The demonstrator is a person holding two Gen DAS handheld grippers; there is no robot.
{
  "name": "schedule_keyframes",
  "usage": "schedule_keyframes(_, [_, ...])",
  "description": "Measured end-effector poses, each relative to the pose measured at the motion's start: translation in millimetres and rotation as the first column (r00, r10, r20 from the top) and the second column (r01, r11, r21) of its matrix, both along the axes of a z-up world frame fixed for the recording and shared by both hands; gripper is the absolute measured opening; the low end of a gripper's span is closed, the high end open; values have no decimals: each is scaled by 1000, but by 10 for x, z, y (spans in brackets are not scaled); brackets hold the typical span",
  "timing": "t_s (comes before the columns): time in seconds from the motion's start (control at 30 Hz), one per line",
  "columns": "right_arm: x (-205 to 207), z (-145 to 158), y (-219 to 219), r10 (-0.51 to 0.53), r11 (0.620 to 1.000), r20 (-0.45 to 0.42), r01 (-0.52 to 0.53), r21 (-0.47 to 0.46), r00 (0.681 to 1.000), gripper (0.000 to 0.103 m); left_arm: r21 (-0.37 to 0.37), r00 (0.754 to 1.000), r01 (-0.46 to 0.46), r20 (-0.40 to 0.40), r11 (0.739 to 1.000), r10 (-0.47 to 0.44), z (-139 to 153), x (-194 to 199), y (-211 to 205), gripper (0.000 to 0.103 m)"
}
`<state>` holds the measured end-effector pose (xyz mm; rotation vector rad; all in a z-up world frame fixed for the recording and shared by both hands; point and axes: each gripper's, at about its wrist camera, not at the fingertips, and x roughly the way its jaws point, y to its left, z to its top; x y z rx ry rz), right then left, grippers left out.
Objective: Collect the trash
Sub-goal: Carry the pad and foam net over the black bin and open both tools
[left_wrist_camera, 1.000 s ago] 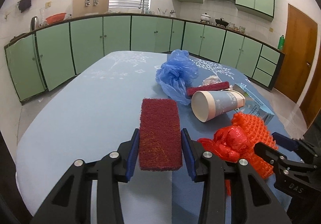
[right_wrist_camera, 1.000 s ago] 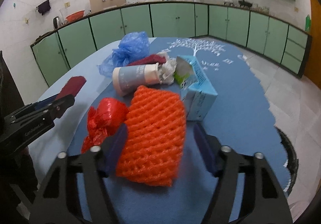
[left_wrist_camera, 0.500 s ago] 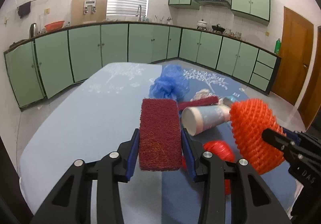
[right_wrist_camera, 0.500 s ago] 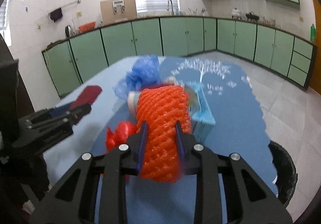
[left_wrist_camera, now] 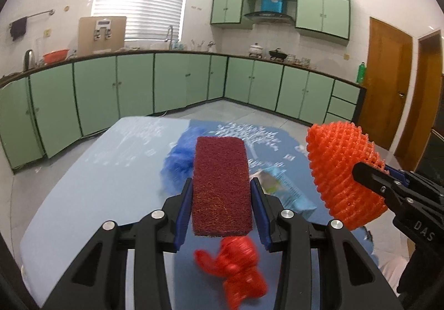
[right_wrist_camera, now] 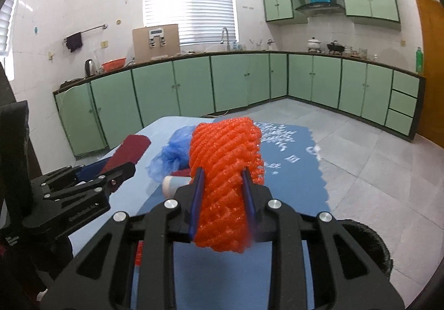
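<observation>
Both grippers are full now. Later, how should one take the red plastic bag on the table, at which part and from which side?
Probably from above. The red plastic bag lies crumpled on the blue tablecloth, so pinch its bunched middle, not the thin twisted tail on its left. It is blurred, so finer detail is unclear.

The scouring pad point(left_wrist_camera: 222, 188) is dark maroon with a faint orange fleck near its lower end. The foam net point(right_wrist_camera: 226, 185) is bright orange in an open diamond mesh. The left tongs point(left_wrist_camera: 222, 210) and the right tongs point(right_wrist_camera: 222, 196) are black with blue pads. The counter point(left_wrist_camera: 111, 176) wears a cloth half pale blue, half deeper blue, printed with a white tree. On it lie a crumpled blue plastic bag point(left_wrist_camera: 177, 165), a red plastic bag point(left_wrist_camera: 238, 268) and a light blue carton point(left_wrist_camera: 285, 193). The cabinets point(right_wrist_camera: 194, 88) are mint green with dark edges.
</observation>
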<state>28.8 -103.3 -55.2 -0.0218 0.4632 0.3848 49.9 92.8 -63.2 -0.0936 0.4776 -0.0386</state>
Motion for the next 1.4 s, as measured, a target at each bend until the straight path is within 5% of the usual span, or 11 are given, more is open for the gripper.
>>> schedule_keyframes(0.33, [98,121,-779,-148,989,46,149,-3,988,26,2,988,147,44,989,-147,161,273,-656,40])
schedule_keyframes(0.67, [190,-33,-1712,-319,947,39,320,-22,947,26,-13,950,309,45,951,-309,106,627,-1643,40])
schedule_keyframes(1.1, [345,-676,-2603,-441,897,-62,438,-64,895,26,-42,885,464,-25,885,-465,-292,1012,-2756,40])
schedule_keyframes(1.4, [703,-1182,-2874,-450,893,-177,443,-79,875,28,-40,869,480,-114,876,-482,-652,1313,-3204,40])
